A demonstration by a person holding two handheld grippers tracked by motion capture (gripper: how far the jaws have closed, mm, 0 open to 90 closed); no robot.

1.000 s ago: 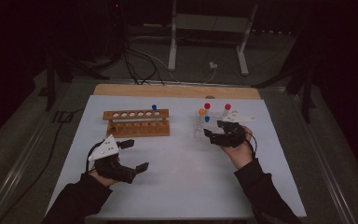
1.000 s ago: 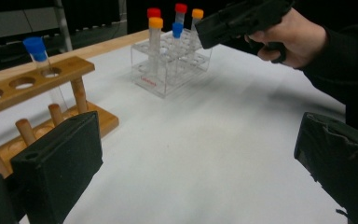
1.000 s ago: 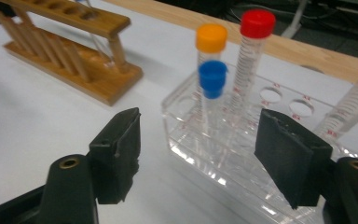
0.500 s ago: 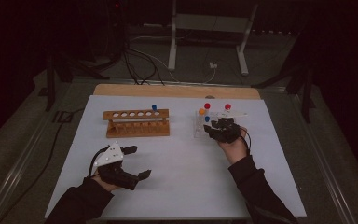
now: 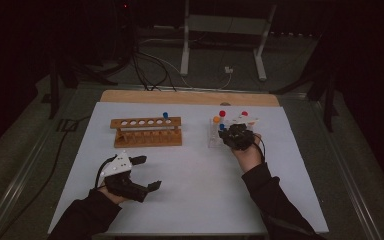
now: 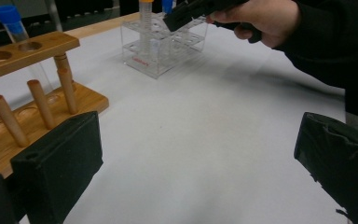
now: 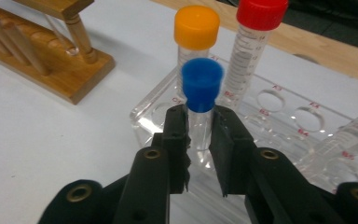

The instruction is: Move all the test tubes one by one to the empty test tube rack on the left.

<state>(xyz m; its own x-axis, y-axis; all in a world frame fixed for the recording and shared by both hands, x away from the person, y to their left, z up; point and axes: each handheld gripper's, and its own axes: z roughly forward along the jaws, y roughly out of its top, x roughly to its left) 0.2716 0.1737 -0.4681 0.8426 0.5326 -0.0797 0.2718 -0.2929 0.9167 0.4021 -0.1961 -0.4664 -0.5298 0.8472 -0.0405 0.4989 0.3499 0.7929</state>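
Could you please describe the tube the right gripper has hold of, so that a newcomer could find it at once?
On the white table, look to the clear plastic rack at the right. The tube with the blue cap stands at its near corner, clamped between the right gripper. Its neighbours wear orange and red caps and stand taller.

wooden rack (image 5: 147, 131) left of clear rack (image 5: 217, 137) on table (image 5: 195, 185); tubes (image 7: 199, 100) in clear rack.

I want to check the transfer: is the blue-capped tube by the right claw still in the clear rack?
Yes, in. The blue-capped tube stands upright in the clear rack, the right claw shut on it.
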